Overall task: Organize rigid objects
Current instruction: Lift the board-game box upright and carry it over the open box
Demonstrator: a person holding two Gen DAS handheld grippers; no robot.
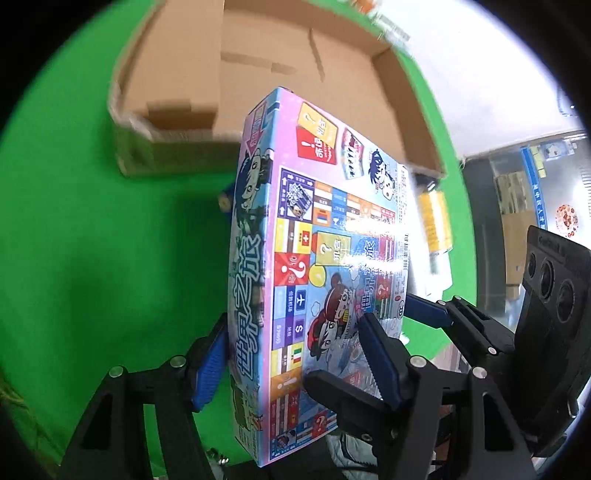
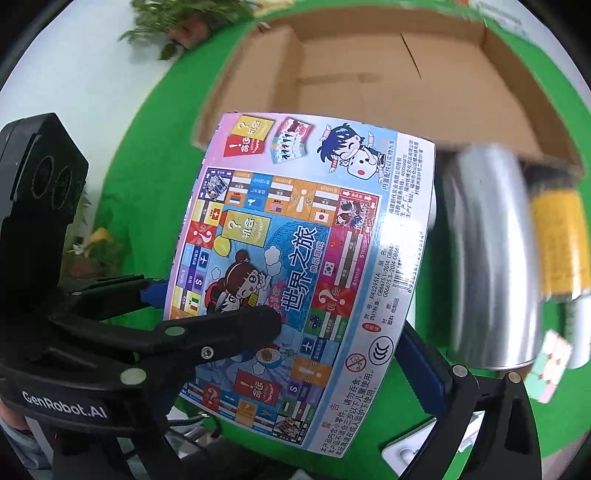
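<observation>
A colourful board-game box (image 1: 332, 236) hangs upright above the green table (image 1: 92, 221), just in front of an open cardboard carton (image 1: 295, 74). My left gripper (image 1: 291, 325) is shut on the game box: one blue pad (image 1: 210, 362) presses its hidden side and the other lies on its printed back. In the right wrist view the game box (image 2: 295, 258) fills the middle. My right gripper (image 2: 288, 343) stands wide, and its right pad (image 2: 421, 365) sits beside the box's right edge. Its other finger is hidden behind the left gripper's black fingers (image 2: 221, 328).
The carton (image 2: 406, 74) is open and nothing shows inside it. To the right stand a silver cylinder (image 2: 487, 258), a yellow-labelled tube (image 2: 557, 240) and a pastel cube (image 2: 550, 369). A potted plant (image 2: 177, 22) is at the far left edge.
</observation>
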